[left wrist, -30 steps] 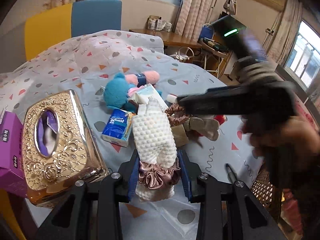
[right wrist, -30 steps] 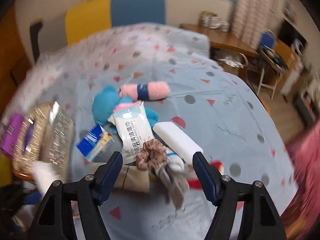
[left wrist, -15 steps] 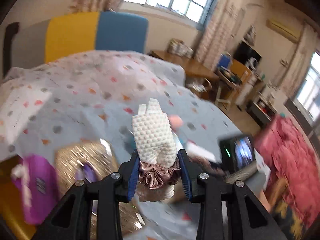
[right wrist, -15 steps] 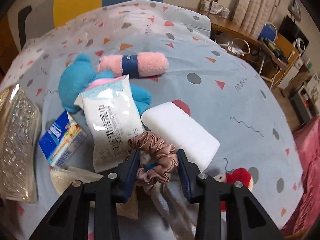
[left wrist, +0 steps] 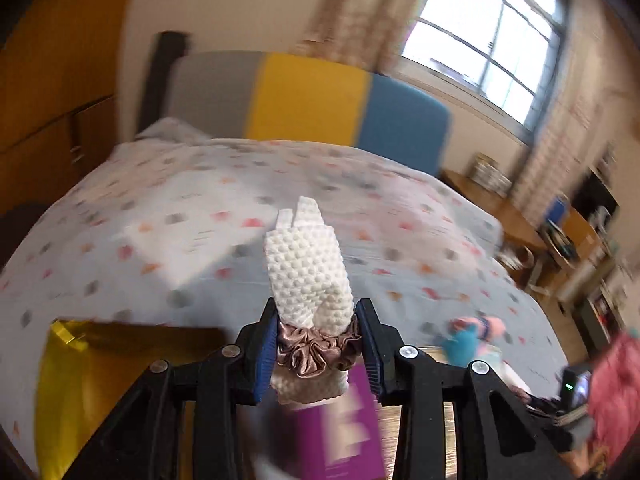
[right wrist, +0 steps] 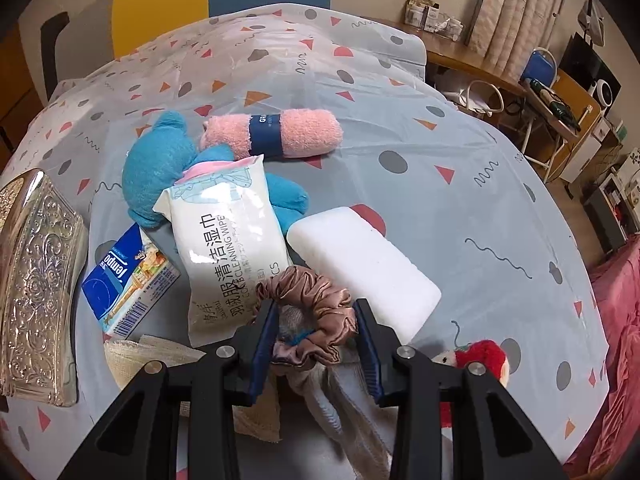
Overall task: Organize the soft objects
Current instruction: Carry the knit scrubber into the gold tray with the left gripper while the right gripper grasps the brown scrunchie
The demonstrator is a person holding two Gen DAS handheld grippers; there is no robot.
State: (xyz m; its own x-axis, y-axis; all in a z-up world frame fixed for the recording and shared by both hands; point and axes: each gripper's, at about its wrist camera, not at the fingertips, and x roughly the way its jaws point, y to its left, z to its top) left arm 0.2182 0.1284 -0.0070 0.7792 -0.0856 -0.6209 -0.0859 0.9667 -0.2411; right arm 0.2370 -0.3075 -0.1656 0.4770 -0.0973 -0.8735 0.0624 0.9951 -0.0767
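My left gripper is shut on a rolled white bobbled cloth bound with a brown satin scrunchie, held up above the bed. My right gripper is shut on a second brown satin scrunchie that lies on the bed over a grey sock. Around it lie a wet-wipes pack, a white sponge block, a blue plush toy, a rolled pink towel, a blue tissue packet and a small red plush.
An ornate silver-gold tissue box stands at the left bed edge. A purple box and a yellow surface show blurred under my left gripper. A wooden desk and chair stand right of the bed.
My left gripper swung up and leftward with the white cloth, away from the pile. My right gripper came down and closed on the brown scrunchie.
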